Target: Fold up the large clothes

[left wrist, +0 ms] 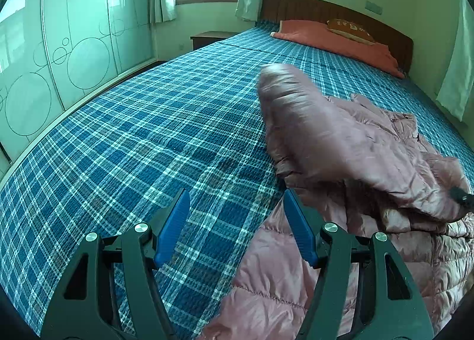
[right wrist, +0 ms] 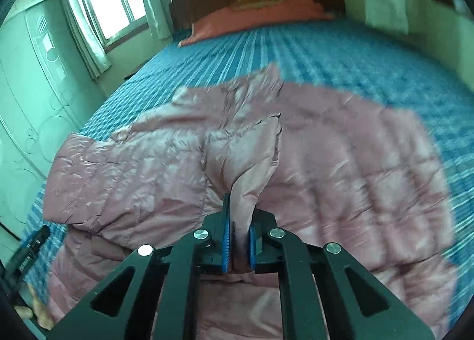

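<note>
The left gripper (left wrist: 235, 226) stands with its jaws spread wide and nothing between them; only blue plaid bedspread (left wrist: 133, 138) shows through the gap. The pink padded jacket (left wrist: 370, 162) lies on the bedspread ahead and to the right of those jaws. Its nearest quilted edge runs under the right blue pad (left wrist: 299, 230); contact there cannot be confirmed. One sleeve (left wrist: 299, 115) is raised off the bed just beyond the right jaw tip and is blurred.

The right gripper (right wrist: 239, 246) has its jaws closed on a pinch of the jacket's fabric (right wrist: 246, 192), which rises in a narrow fold from between the blue pads (right wrist: 226, 246). The rest of the jacket (right wrist: 340, 162) spreads over the bedspread (right wrist: 355, 58) ahead of and to both sides of these jaws.

Far beyond both sets of jaws an orange-red pillow (left wrist: 334, 41) lies against the dark headboard (left wrist: 326, 8). This view is heavily blurred.
</note>
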